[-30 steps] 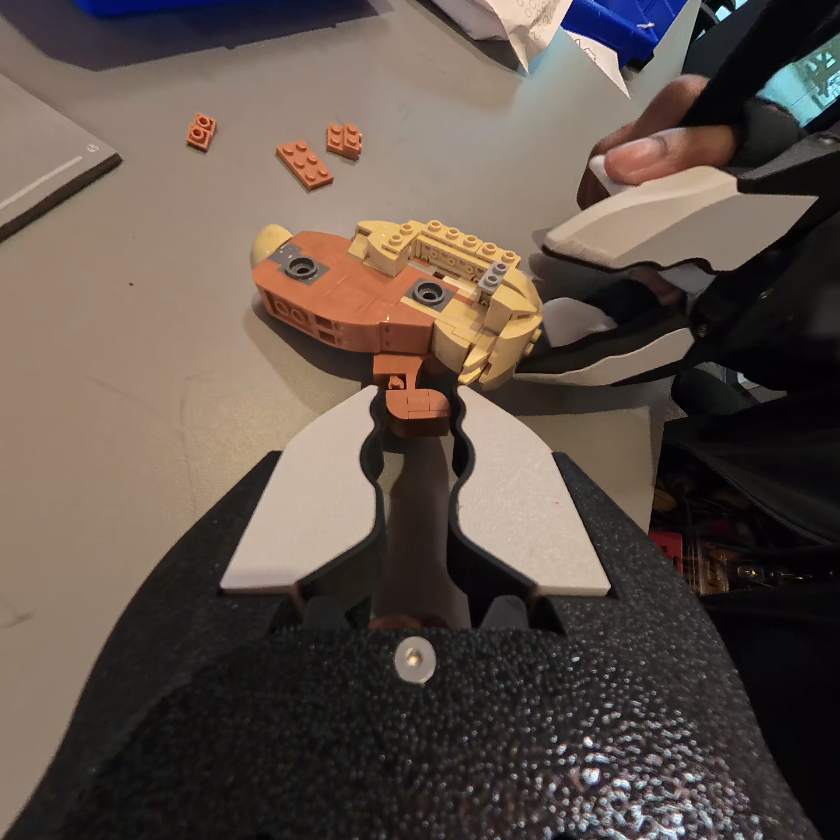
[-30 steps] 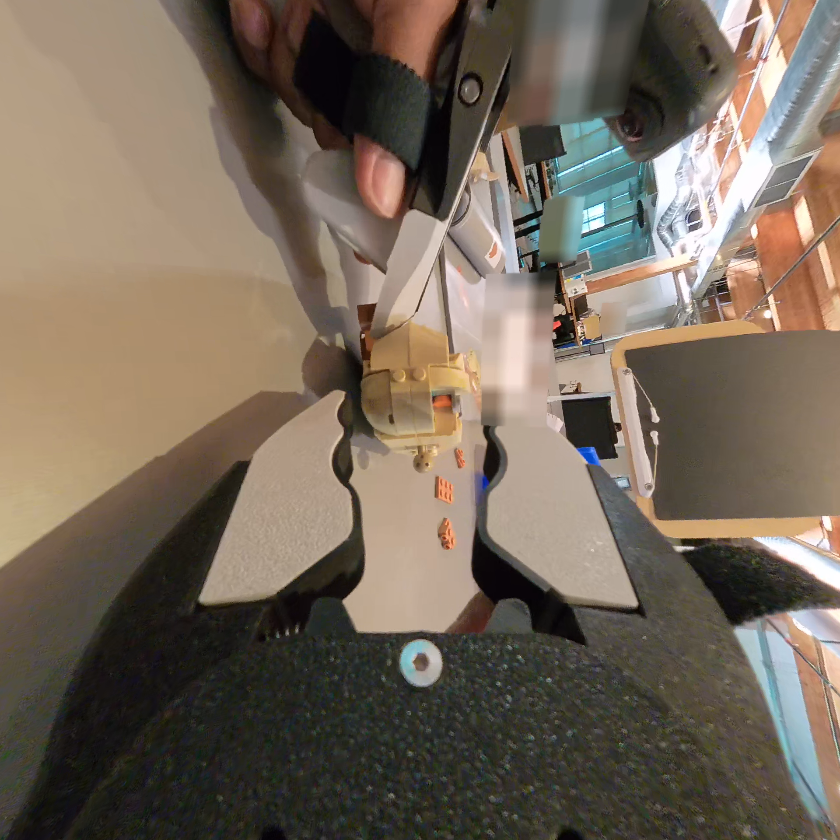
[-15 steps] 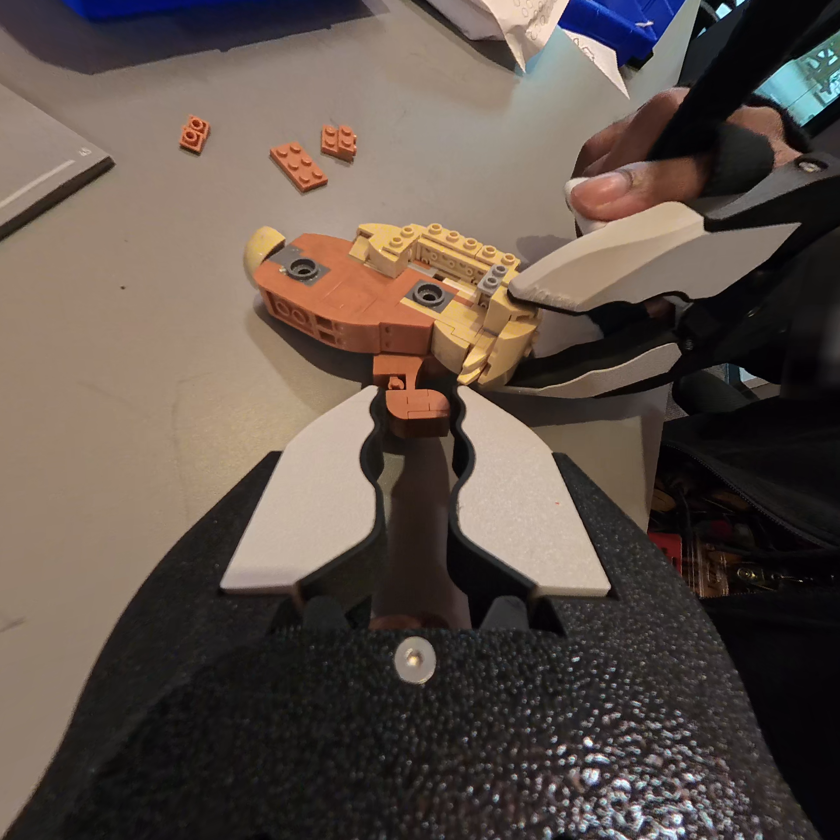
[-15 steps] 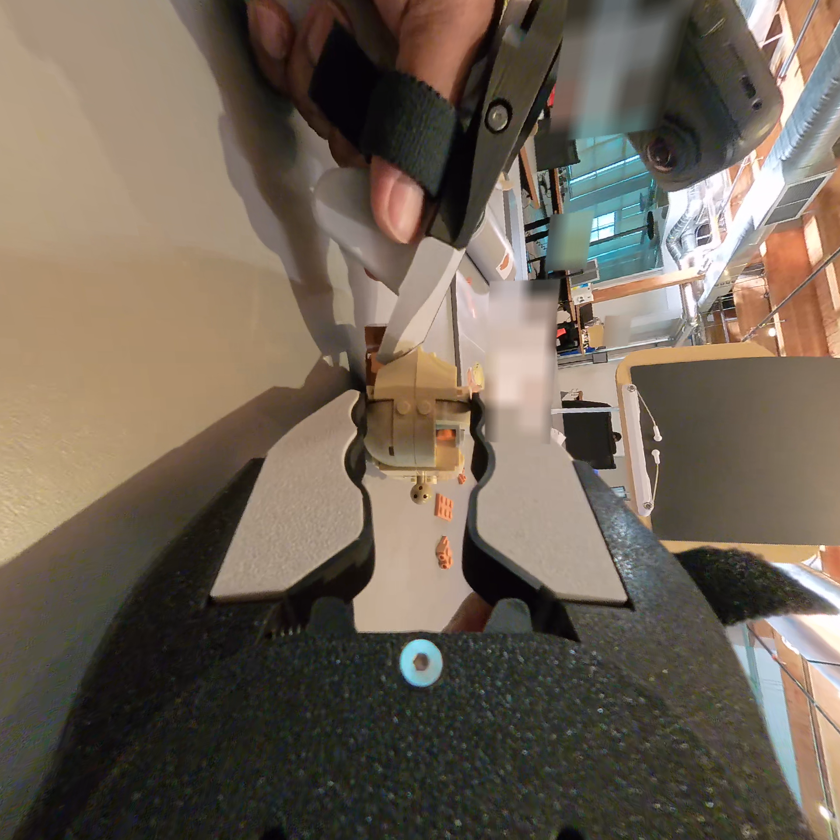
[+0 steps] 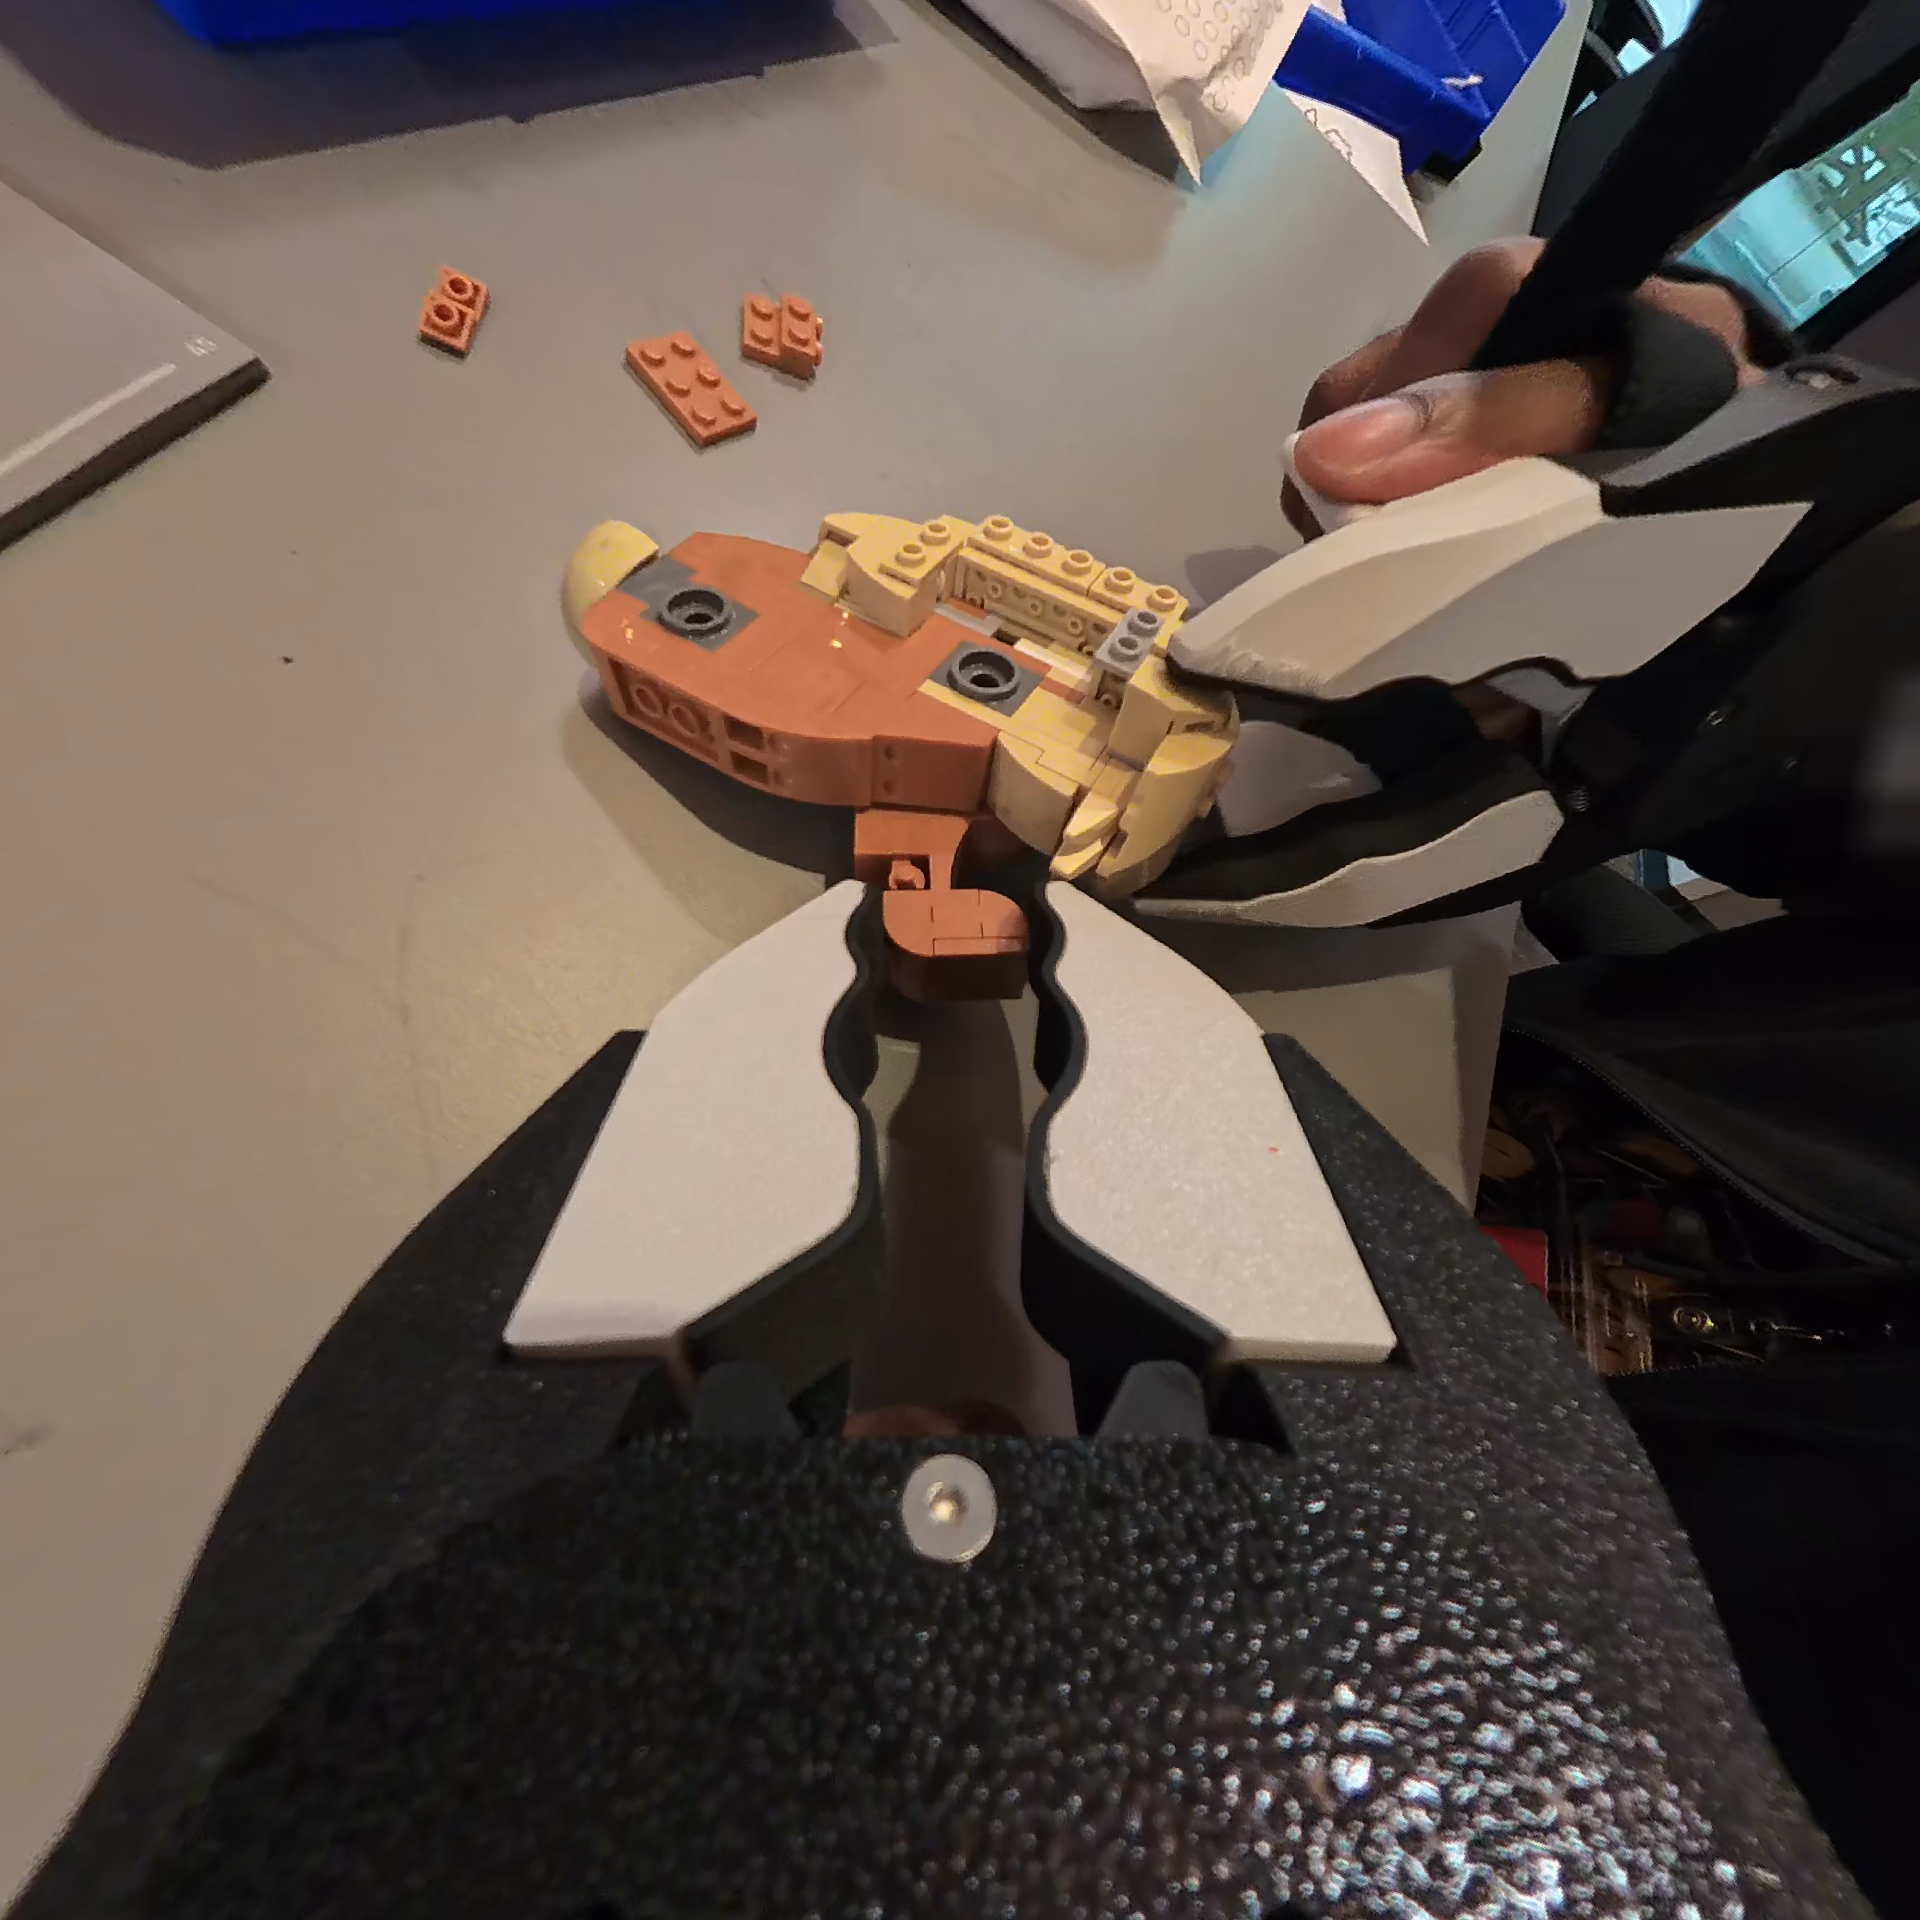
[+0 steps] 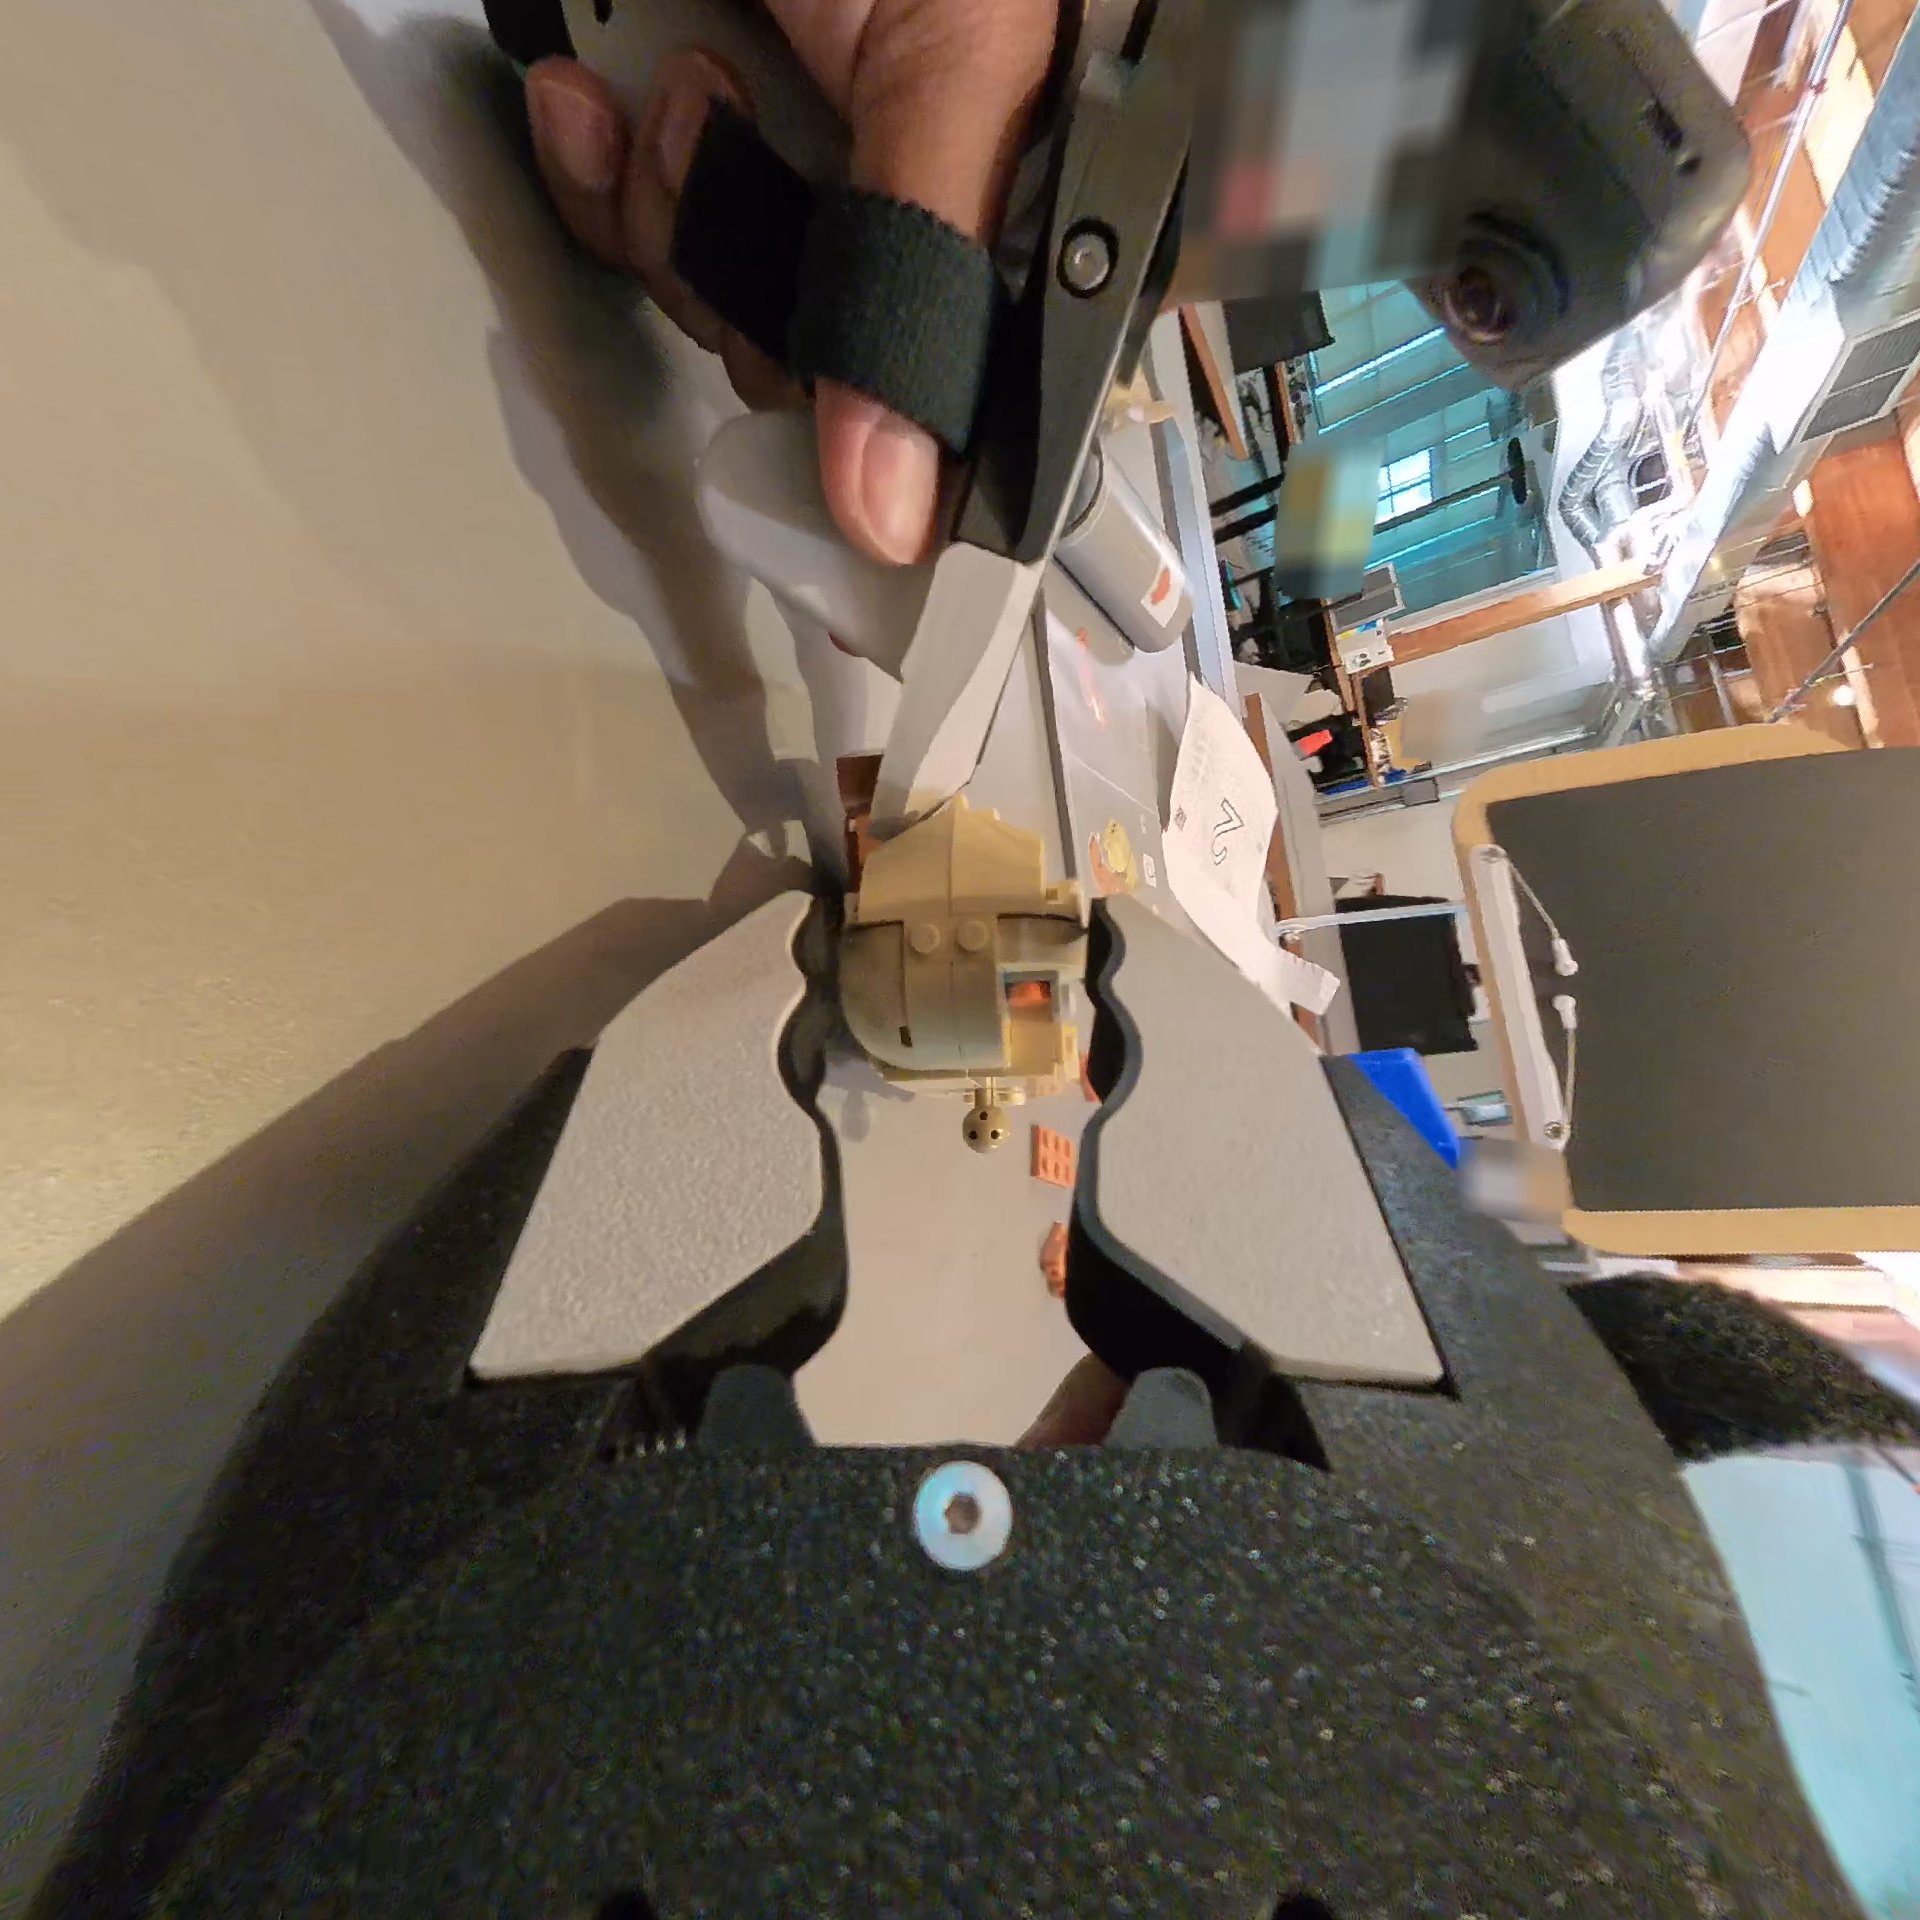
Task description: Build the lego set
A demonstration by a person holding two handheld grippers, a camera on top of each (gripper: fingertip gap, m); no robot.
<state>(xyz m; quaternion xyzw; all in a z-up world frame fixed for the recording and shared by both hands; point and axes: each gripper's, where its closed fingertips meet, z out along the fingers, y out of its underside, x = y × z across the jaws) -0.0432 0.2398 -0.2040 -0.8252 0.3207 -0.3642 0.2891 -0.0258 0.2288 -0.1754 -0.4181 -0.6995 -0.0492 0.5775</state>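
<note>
A brown and tan lego model (image 5: 831, 675) lies on the grey table (image 5: 260, 831). My left gripper (image 5: 951, 914) is shut on a small brown leg piece (image 5: 956, 940) that sticks out from the model's near side. My right gripper (image 5: 1169, 779) comes in from the right, one finger on top of the model's tan end and one under it. In the right wrist view my right gripper (image 6: 956, 935) is shut on that tan end (image 6: 935, 997), both pads touching it. A finger of the left gripper (image 6: 935, 707) shows behind the model, held by a hand (image 6: 883, 260).
Three loose orange-brown plates (image 5: 454, 312) (image 5: 691, 387) (image 5: 784, 332) lie on the table beyond the model. A dark grey board (image 5: 94, 364) is at far left. Blue bins (image 5: 1392, 62) and white paper (image 5: 1216, 62) are at the back. The table edge (image 5: 1455, 1039) is at right. Less than 4 cm separates the two grippers' tips.
My right gripper has moved in onto the model's tan end and closed from wide open to shut on it. My left gripper has kept its hold on the brown leg.
</note>
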